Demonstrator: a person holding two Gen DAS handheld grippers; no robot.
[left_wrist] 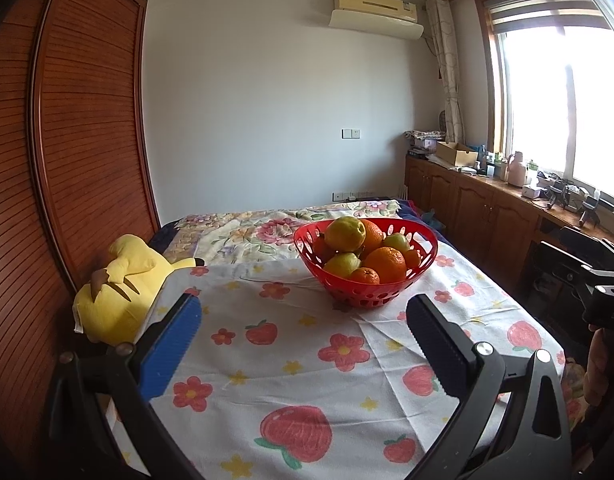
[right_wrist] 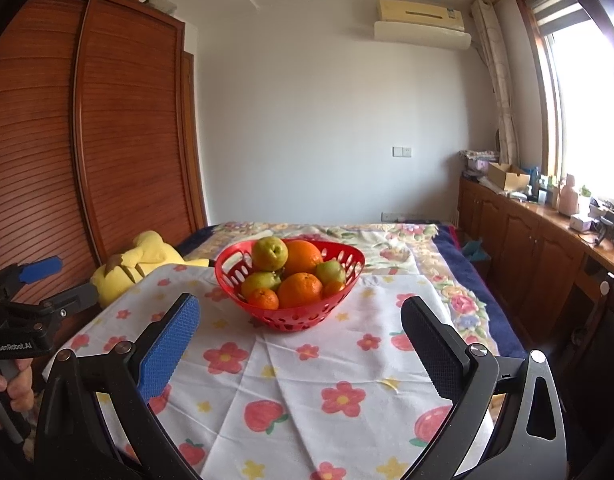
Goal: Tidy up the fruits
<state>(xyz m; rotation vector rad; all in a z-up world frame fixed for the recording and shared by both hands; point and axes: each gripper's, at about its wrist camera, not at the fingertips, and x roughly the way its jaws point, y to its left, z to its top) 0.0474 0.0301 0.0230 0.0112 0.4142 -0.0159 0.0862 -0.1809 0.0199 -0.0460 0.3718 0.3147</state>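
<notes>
Red perforated plastic basket (left_wrist: 367, 276) (right_wrist: 291, 312) stood on a white cloth printed with strawberries and flowers (left_wrist: 291, 360) (right_wrist: 307, 376), toward its far end. The basket was heaped with fruit: two large oranges (left_wrist: 386, 265) (right_wrist: 300, 290), a small mandarin (left_wrist: 365, 276) (right_wrist: 264, 298) at the near rim, and several yellow-green pears, one (left_wrist: 345, 233) (right_wrist: 269, 253) riding on top of the pile.

Left gripper (left_wrist: 303, 312) hung above the near part of the cloth, short of the basket, jaws spread wide with nothing between them; blue pad (left_wrist: 175, 340) on one finger, black on the other. Right gripper (right_wrist: 301, 316) sat likewise, jaws wide apart and empty, facing the basket from the near side. Neither touched the basket.

A yellow Pikachu plush (left_wrist: 123, 288) (right_wrist: 139, 264) lay at the cloth's left edge, against the slatted wooden wardrobe (left_wrist: 79, 128) (right_wrist: 119, 128). A floral bedspread (left_wrist: 267, 228) (right_wrist: 411, 240) lay beyond the cloth.
</notes>
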